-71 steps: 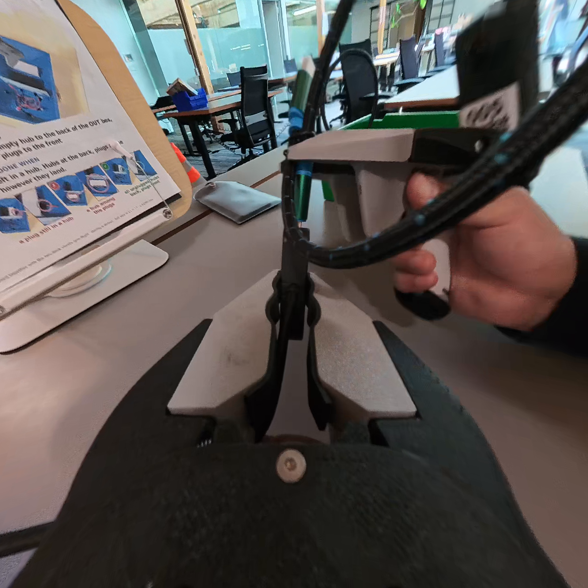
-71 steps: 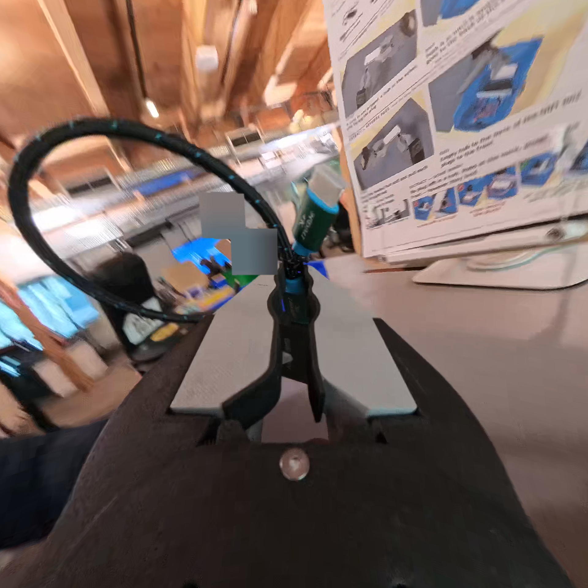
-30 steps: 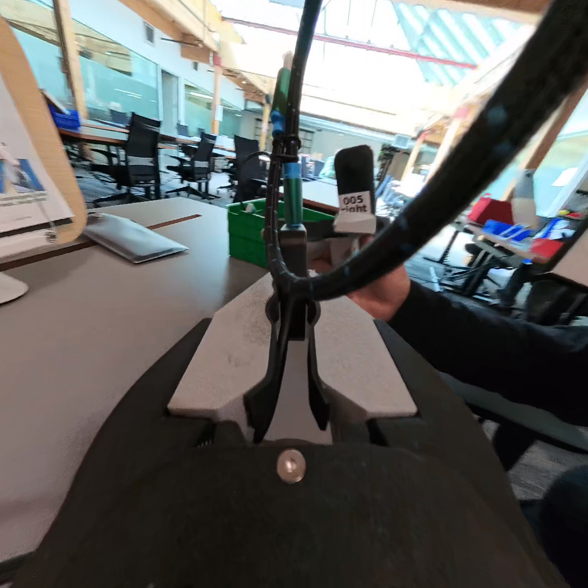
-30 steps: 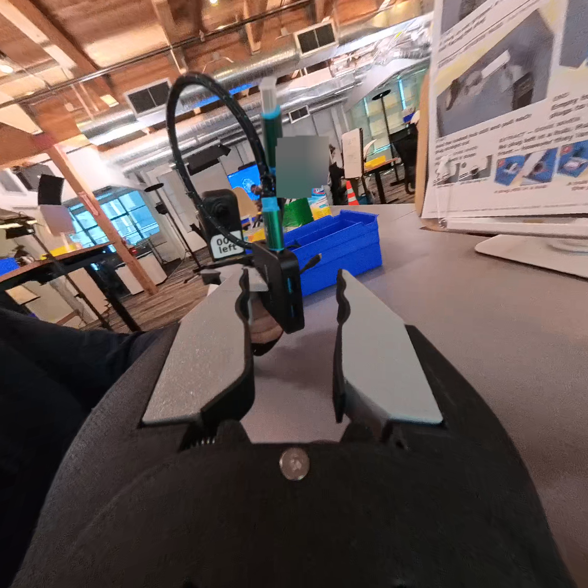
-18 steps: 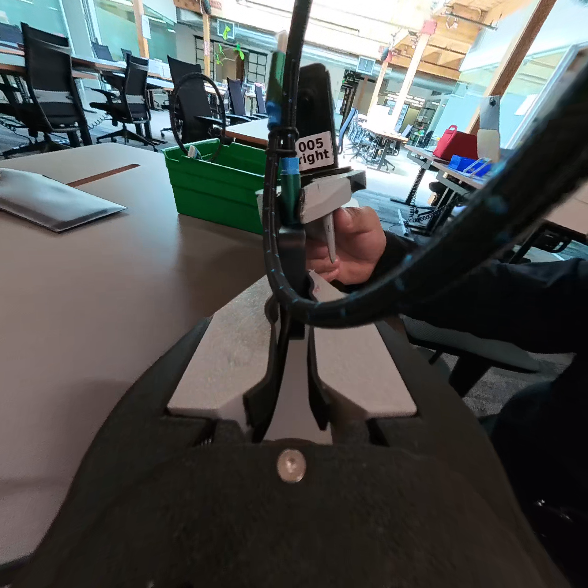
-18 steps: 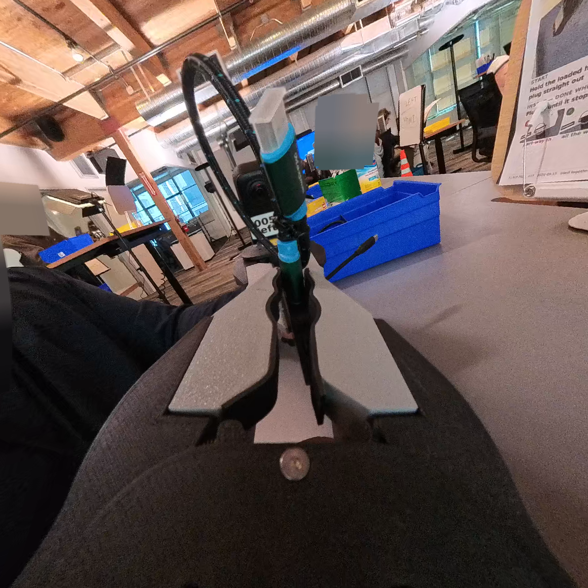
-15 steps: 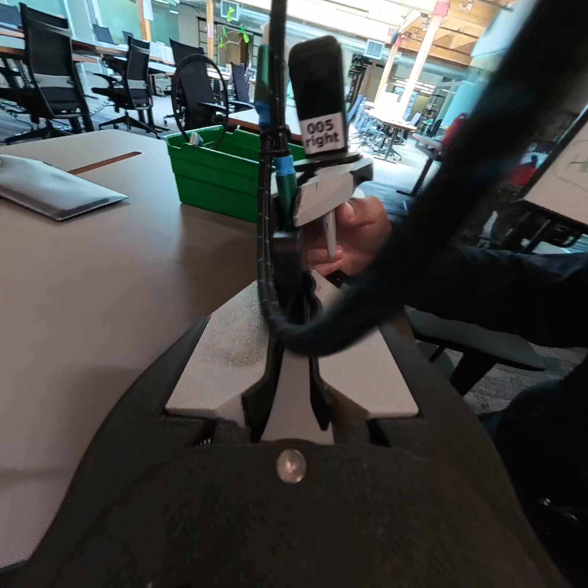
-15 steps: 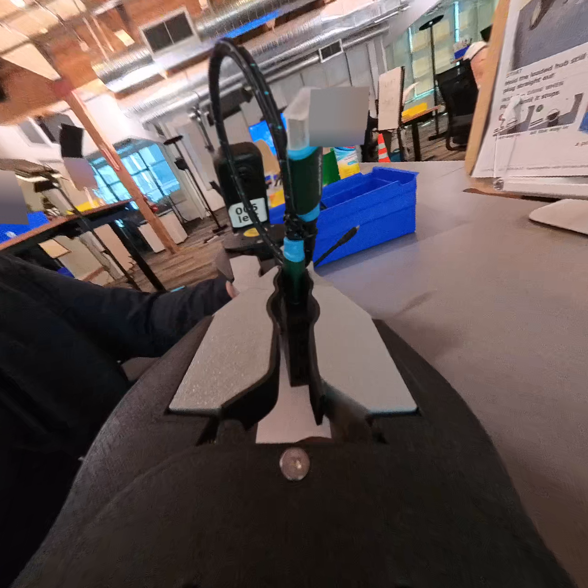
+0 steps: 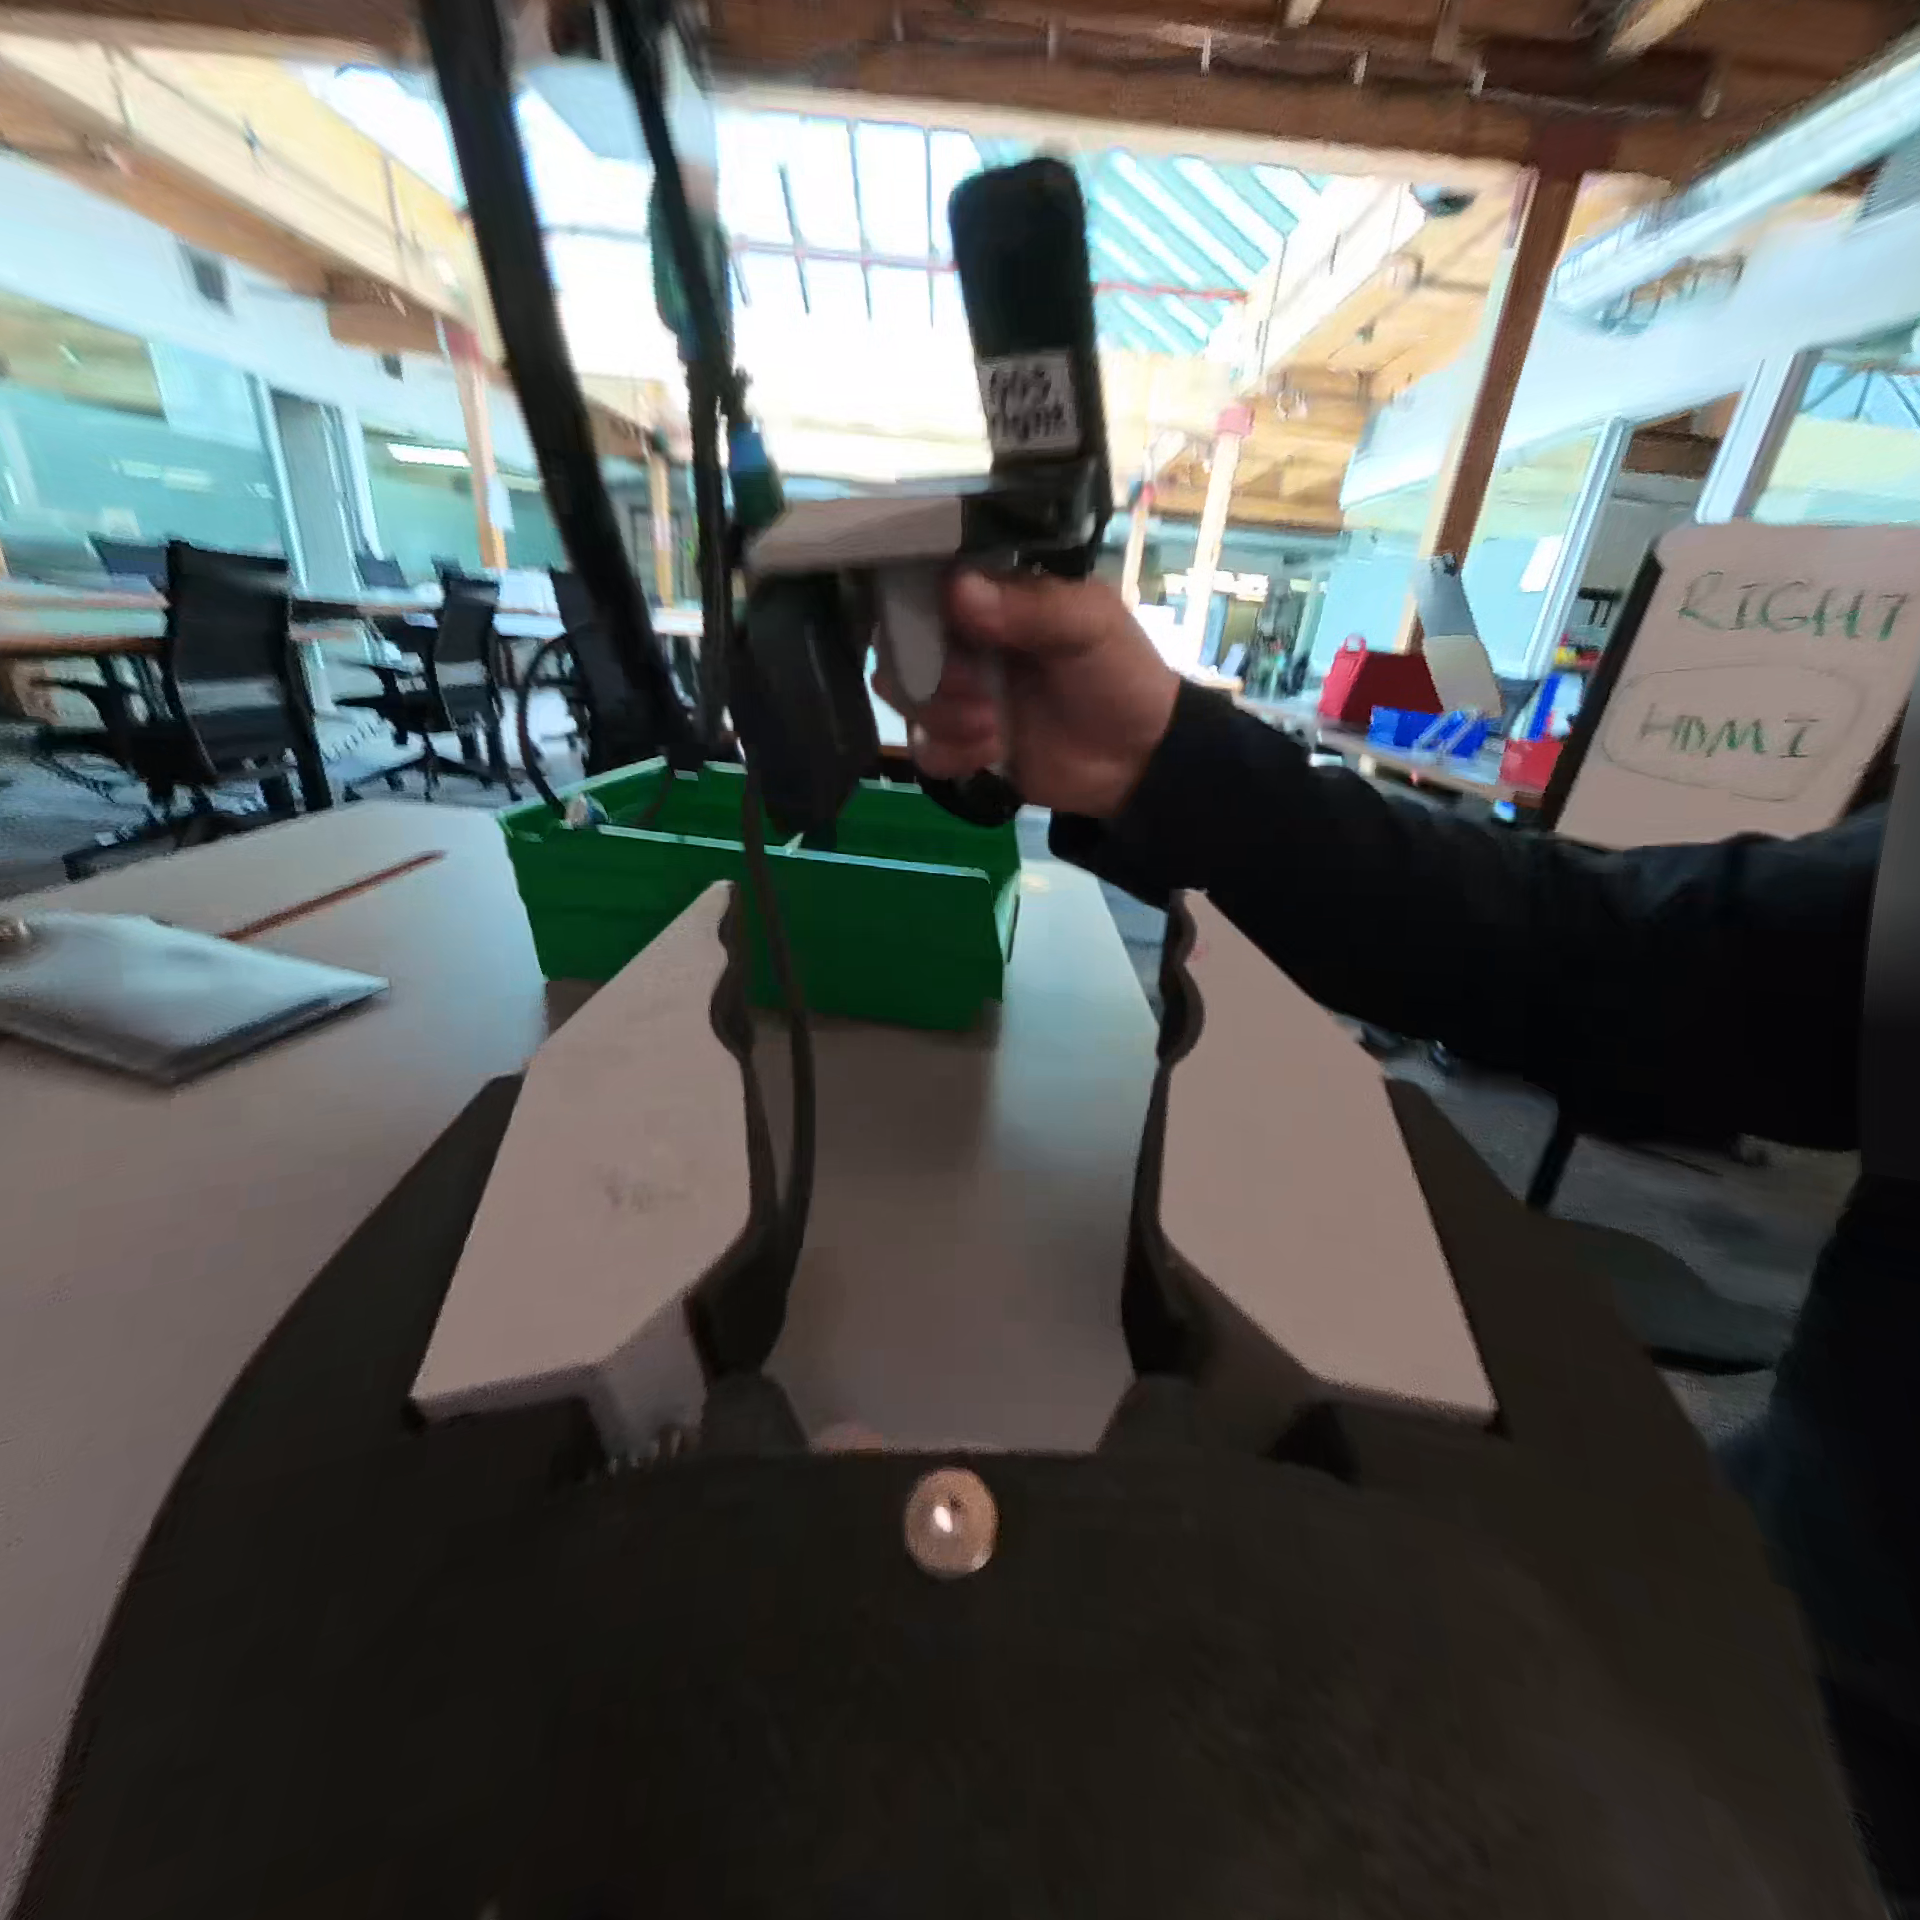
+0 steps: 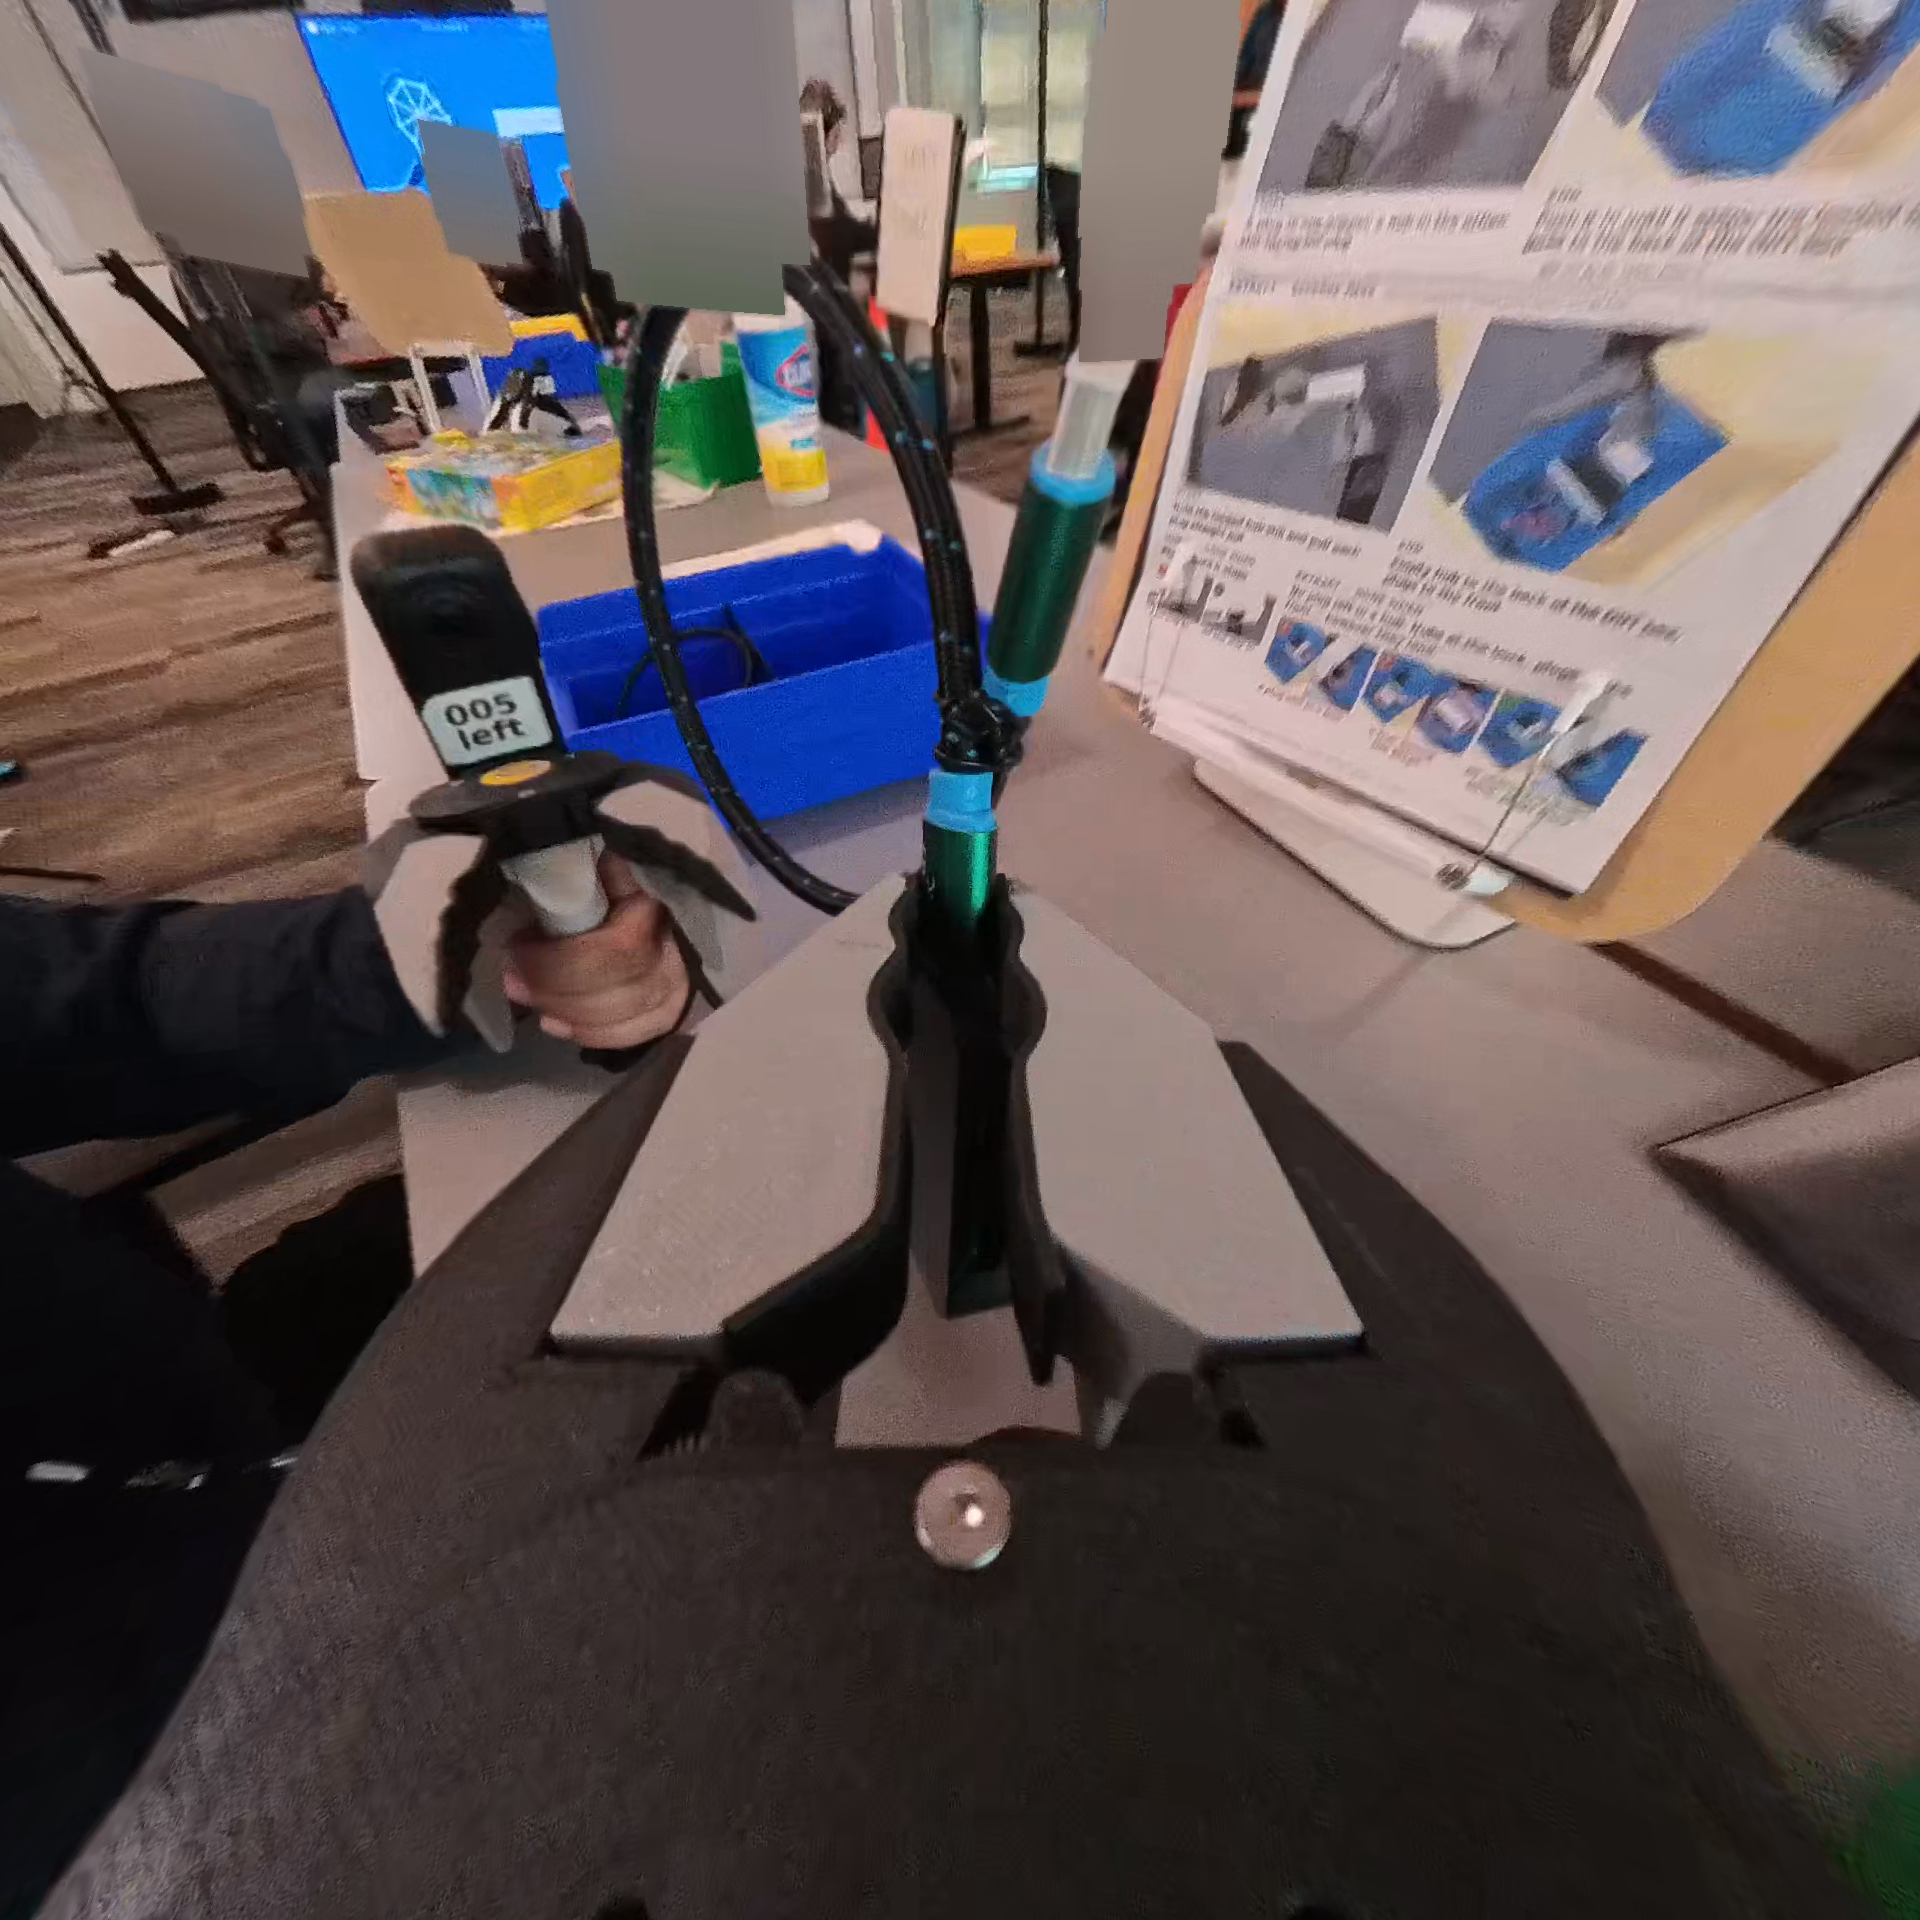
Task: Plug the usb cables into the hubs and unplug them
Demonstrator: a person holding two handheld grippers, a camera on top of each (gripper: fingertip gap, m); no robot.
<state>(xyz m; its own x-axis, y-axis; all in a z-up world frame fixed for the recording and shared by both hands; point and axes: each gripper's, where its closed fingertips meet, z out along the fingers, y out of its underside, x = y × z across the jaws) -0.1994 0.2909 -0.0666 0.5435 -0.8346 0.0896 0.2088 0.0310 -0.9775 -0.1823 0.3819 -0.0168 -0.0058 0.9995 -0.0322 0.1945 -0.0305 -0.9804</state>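
My right gripper (image 10: pixel 956 904) is shut on a black hub (image 10: pixel 971 1143) with a green plug (image 10: pixel 961 862) standing up out of it. A black braided cable (image 10: pixel 914 499) loops from that plug to a second green plug (image 10: pixel 1044 582) with a silver end. In the left wrist view the right gripper (image 9: pixel 821 582) holds the hub (image 9: pixel 800 707) above a green bin (image 9: pixel 894 935). My left gripper (image 9: pixel 951 904) is open and empty. A thin black lead (image 9: pixel 795 1039) hangs from the hub into its gap, close to the left finger. The left gripper also shows in the right wrist view (image 10: pixel 551 914).
A blue bin (image 10: pixel 821 707) with a black cable inside stands on the grey table (image 10: pixel 1455 1143). An instruction board (image 10: pixel 1507 468) on a white stand is at the right. A grey pouch (image 9: pixel 177 997) lies at the left. A cardboard sign (image 9: pixel 1756 675) stands at the table's far side. Some 11 cm of space lies between my two pairs of fingers.
My right gripper closed on the hub that my left held. My left gripper then opened and let go. The right gripper has lifted the hub and cable away over the green bin.
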